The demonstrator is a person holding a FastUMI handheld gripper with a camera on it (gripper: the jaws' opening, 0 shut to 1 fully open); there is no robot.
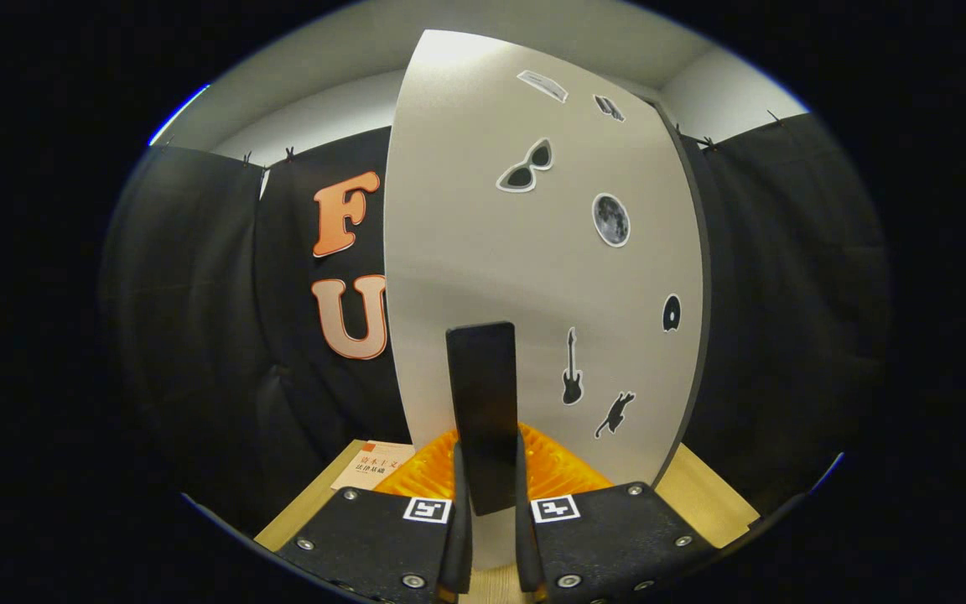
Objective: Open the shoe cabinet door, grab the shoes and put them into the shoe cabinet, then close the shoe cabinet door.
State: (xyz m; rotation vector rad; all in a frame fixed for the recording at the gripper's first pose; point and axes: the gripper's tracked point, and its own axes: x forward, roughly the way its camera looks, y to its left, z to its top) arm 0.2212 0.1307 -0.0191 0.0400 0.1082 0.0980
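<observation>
With both fingers pressing it, tongs (488, 537) clamp door handle (483, 403)

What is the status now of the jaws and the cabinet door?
Gripper jaws shut on the dark door handle. Shoe cabinet door, pale with stickers, right ahead. Orange item at the door's foot, just beyond the fingers; booklet beside it.

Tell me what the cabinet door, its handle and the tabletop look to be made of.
Cabinet door: likely painted or laminated board, pale grey and matte with a dark edge; flat stickers cling to it. Handle: a dark, matte, flat bar, plastic or coated metal, hard to tell; the gripper is shut on it, both fingers pressing its sides. Tabletop: light wood or wood-look laminate, with faint grain.
</observation>
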